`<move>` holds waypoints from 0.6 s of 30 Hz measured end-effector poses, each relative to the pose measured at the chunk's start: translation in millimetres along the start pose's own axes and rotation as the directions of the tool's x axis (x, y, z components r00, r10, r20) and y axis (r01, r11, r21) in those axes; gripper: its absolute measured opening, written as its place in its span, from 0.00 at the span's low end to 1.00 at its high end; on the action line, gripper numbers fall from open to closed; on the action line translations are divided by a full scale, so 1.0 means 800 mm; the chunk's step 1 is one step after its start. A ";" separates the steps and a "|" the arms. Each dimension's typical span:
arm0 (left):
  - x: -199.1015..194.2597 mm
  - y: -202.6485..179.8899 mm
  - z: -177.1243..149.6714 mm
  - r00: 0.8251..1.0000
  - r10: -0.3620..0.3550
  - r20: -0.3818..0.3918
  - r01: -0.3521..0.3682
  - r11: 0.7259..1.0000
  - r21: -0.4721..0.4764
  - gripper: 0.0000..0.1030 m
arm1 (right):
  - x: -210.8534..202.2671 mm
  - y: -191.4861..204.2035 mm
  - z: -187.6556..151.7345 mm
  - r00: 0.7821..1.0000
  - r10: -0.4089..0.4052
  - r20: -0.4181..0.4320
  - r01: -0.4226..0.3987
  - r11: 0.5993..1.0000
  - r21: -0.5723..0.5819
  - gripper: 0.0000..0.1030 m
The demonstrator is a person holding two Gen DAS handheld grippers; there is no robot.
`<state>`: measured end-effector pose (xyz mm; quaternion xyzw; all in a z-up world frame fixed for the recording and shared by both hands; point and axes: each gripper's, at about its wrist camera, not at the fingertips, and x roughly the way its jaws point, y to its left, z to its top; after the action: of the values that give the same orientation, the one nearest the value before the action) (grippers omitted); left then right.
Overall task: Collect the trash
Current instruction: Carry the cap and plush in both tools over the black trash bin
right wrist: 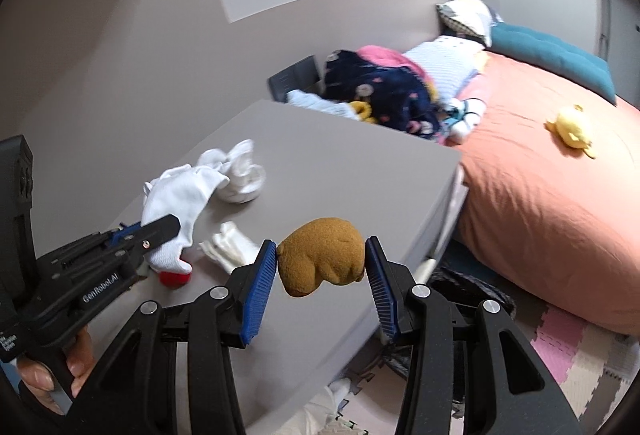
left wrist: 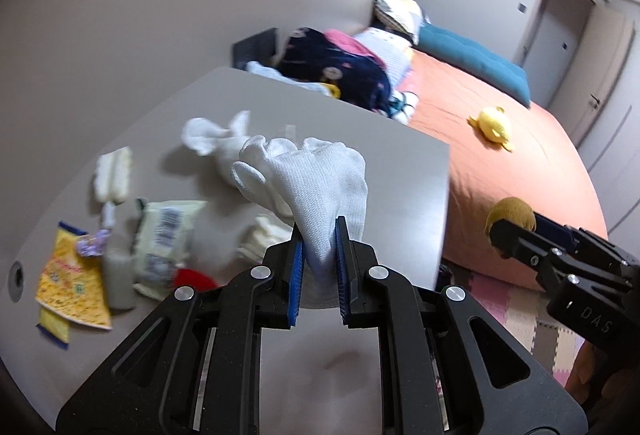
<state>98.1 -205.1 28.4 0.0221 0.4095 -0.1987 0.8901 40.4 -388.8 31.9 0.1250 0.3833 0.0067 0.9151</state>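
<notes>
The left gripper (left wrist: 318,235) pinches a white knit glove (left wrist: 316,187) between its nearly closed blue pads, the cloth bunching up beyond the fingertips above the grey table (left wrist: 400,163). The right gripper (right wrist: 320,259) clamps a brown plush toy (right wrist: 322,255) between half-spread pads. Beyond and left of the left fingers lie a yellow snack packet (left wrist: 72,275), a small bottle (left wrist: 118,271) and another white glove (left wrist: 212,135).

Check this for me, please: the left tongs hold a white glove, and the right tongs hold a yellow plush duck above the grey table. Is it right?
Not quite. The right tongs hold a brown plush toy, not the yellow one; the yellow plush lies on the orange bed, as the right wrist view shows. The left tongs do hold the white glove, above the grey table.
</notes>
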 end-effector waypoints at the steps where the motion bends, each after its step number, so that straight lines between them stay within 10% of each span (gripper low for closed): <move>1: 0.004 -0.009 0.001 1.000 -0.011 -0.006 0.011 1.000 0.010 0.13 | -0.003 -0.010 -0.001 1.000 -0.011 0.003 0.011 1.000 0.011 0.46; 18: 0.074 -0.196 0.003 0.979 -0.161 -0.123 0.184 0.960 0.209 0.13 | -0.055 -0.168 0.005 0.975 -0.222 0.026 0.216 0.965 0.150 0.46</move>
<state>76.3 -369.4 5.7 0.0947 0.4316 -0.3182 0.8387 1.1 -524.4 34.1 0.1489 0.3748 -0.1251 0.9065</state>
